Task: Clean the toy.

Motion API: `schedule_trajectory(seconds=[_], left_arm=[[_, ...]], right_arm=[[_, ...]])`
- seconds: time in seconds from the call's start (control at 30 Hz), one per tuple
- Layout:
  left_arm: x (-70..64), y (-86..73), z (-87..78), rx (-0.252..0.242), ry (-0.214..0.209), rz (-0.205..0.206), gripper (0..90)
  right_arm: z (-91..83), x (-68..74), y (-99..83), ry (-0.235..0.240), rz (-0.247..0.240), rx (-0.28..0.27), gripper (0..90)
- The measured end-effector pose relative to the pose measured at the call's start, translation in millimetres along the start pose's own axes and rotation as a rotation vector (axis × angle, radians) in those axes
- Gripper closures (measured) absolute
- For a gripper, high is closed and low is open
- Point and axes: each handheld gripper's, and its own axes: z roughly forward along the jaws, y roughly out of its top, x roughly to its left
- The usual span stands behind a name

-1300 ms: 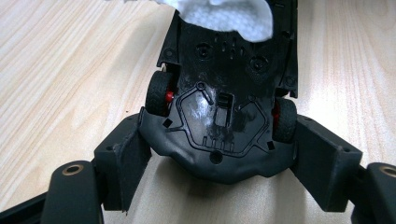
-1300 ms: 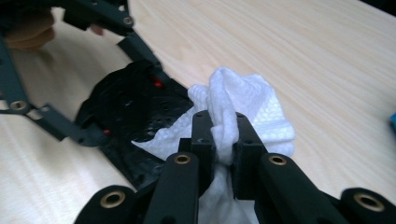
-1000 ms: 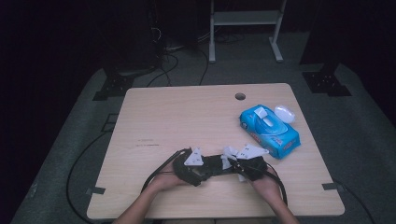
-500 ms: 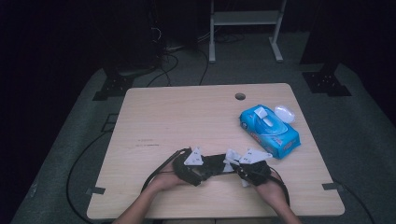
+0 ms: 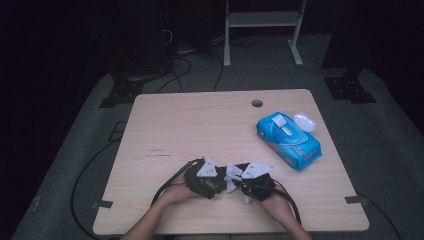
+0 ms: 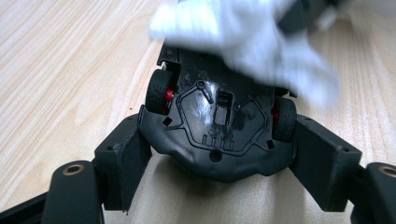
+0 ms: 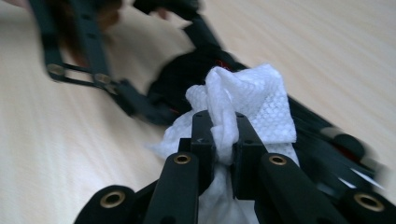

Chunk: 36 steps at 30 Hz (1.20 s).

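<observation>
Now we are gripping a black toy car (image 6: 219, 126) belly-up in the left gripper (image 6: 219, 154), its fingers (image 6: 122, 161) pressing against both flanks just behind the red-hubbed wheels. In the right gripper (image 7: 224, 140) we are pinching a white wet wipe (image 7: 247, 105) tight between nearly closed fingers (image 7: 203, 140), and the wipe is lying on the car's underside just beyond the left fingertips. Compared with a second ago, the right gripper (image 5: 257, 185) is sitting slightly lower and nearer the left one (image 5: 205, 177), which is hardly moving. Beyond both pairs of fingers the table (image 5: 200, 125) is running bare wood to its far edge, while the blue wipes pack (image 5: 287, 140) with its open lid is lying well apart, beyond the right fingers.
</observation>
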Motion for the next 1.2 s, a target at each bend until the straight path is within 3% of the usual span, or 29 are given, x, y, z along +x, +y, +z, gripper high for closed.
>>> schedule_trajectory(seconds=[0.13,0.27,0.57,0.8,1.07,1.2], left_arm=[[0.9,-0.3,-0.3,0.002,-0.002,0.003,24.9],[0.9,-0.1,0.0,0.001,0.0,0.0,25.3],[1.7,-1.5,-1.0,-0.002,0.008,-0.004,25.3],[1.1,-1.2,-1.3,0.0,0.01,0.005,25.4],[0.7,-1.0,-1.4,0.002,0.002,0.009,25.4],[0.1,-0.9,-1.3,0.0,-0.001,0.004,26.0]], right_arm=[[-20.5,-18.6,-12.4,-0.069,0.06,0.003,81.5],[-30.7,-27.1,-20.0,-0.095,0.086,0.01,81.5],[-11.3,-32.6,-0.4,-0.117,0.093,-0.018,81.5],[-21.1,-43.6,-7.6,-0.149,0.129,-0.01,81.5],[-28.5,-25.4,-19.5,-0.126,0.069,0.005,81.4],[-33.9,-28.4,-23.0,-0.107,0.092,0.005,81.5]])
